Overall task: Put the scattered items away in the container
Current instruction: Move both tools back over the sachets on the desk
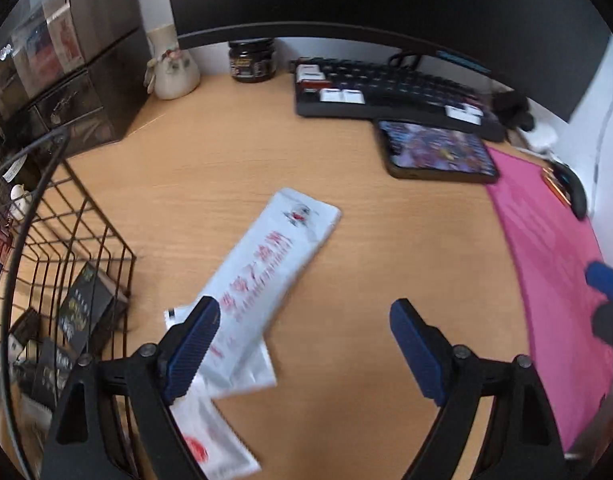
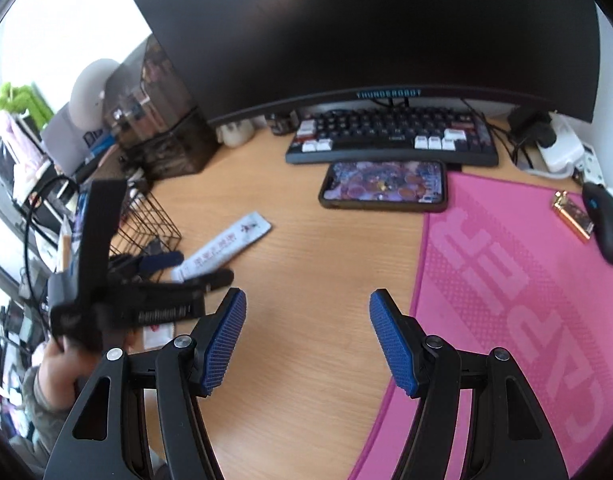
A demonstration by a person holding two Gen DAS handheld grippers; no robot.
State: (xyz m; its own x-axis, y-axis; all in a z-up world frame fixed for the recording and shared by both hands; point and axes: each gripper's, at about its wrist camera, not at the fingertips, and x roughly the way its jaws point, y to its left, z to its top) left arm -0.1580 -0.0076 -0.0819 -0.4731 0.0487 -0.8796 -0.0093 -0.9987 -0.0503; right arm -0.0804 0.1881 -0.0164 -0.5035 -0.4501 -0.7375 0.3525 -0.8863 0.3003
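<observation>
A long white sachet with red print lies slanted on the wooden desk, and a second white sachet lies partly under its near end. My left gripper hangs open just above them; its left pad covers the long sachet's lower part and nothing is between the pads. The black wire basket stands at the left with dark packets inside. In the right wrist view the sachet lies beside the basket, with the left gripper over it. My right gripper is open and empty over bare desk.
A phone with a lit screen lies before the keyboard and monitor. A pink mat covers the right side, with a mouse and a gold lighter. A dark jar, a vase and drawers stand at the back left.
</observation>
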